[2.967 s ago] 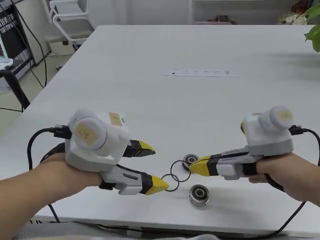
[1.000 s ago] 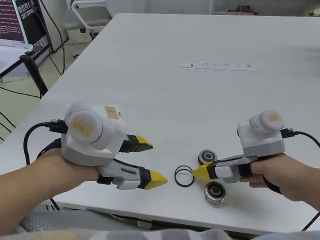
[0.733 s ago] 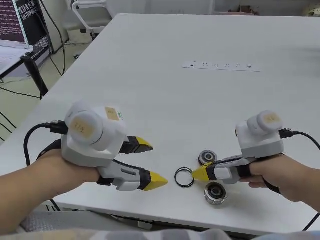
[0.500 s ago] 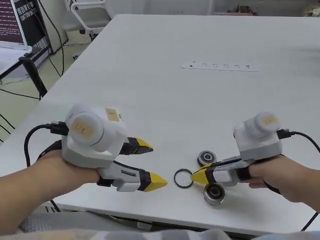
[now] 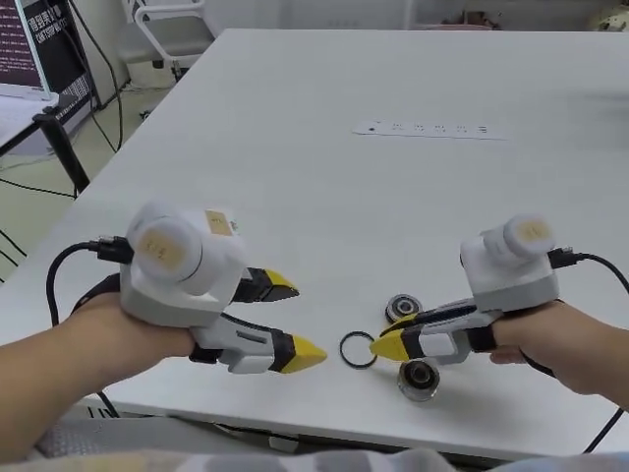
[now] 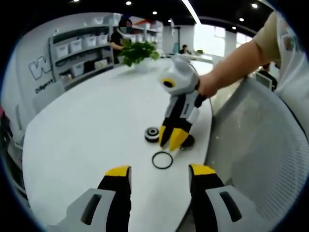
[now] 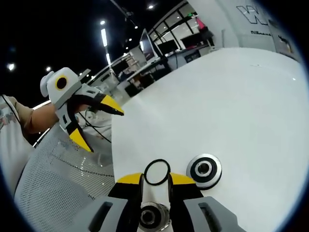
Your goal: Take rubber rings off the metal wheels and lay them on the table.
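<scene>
Since three seconds ago the left gripper has drawn back from the rubber ring. Then its lower yellow tip sat right at the ring; now it hangs at the lower left of the head view with its jaws spread wide and nothing between them, and the ring lies clear to the right of that tip. Over the last second the right gripper has slid down in the frame, so its body now overlaps the top edge of the near wheel, which lay clear below it before. My reading is that one ring is off and laid on the white table, and that the work is turning to the next wheel (both wheels show a dark outer band, but I cannot tell whether that is rubber left to strip). The ring lies flat at the lower centre of the head view, touching neither gripper. The right gripper's yellow tips point at it from the right and stop just beside it. The far wheel rests just above that gripper's jaws in the head view. Those jaws stand close together with a narrow gap. The near wheel shows through the gap at the bottom of the right gripper view, and I cannot tell whether they pinch it or merely hover over it.
</scene>
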